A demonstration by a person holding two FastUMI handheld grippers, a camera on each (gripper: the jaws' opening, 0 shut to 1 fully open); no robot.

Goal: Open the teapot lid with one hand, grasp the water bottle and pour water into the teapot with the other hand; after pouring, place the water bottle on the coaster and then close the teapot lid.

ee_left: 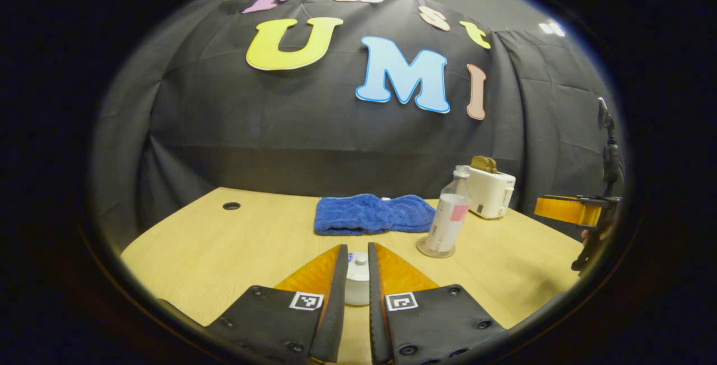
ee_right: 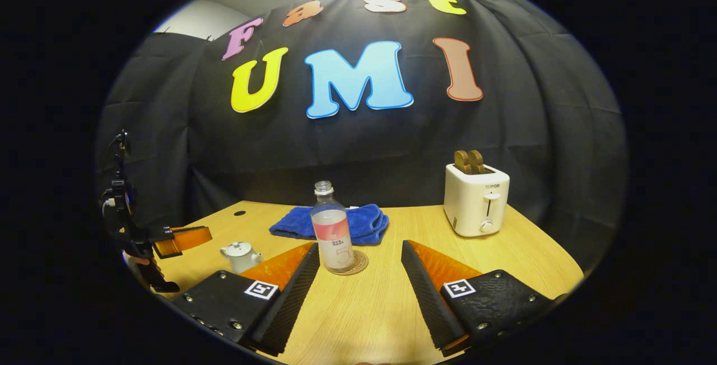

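A small white teapot with its lid on stands on the table. I see it through the narrow gap of my left gripper, whose fingers are only slightly parted and hold nothing. In the right gripper view the teapot sits just right of the left gripper, a little apart from it. The clear water bottle stands upright on a round coaster. My right gripper is wide open just short of the bottle and coaster, touching neither.
A folded blue towel lies behind the teapot and bottle. A white toaster with toast in it stands at the back right. A cable hole is at the table's far left. The right gripper hangs at the table's right edge.
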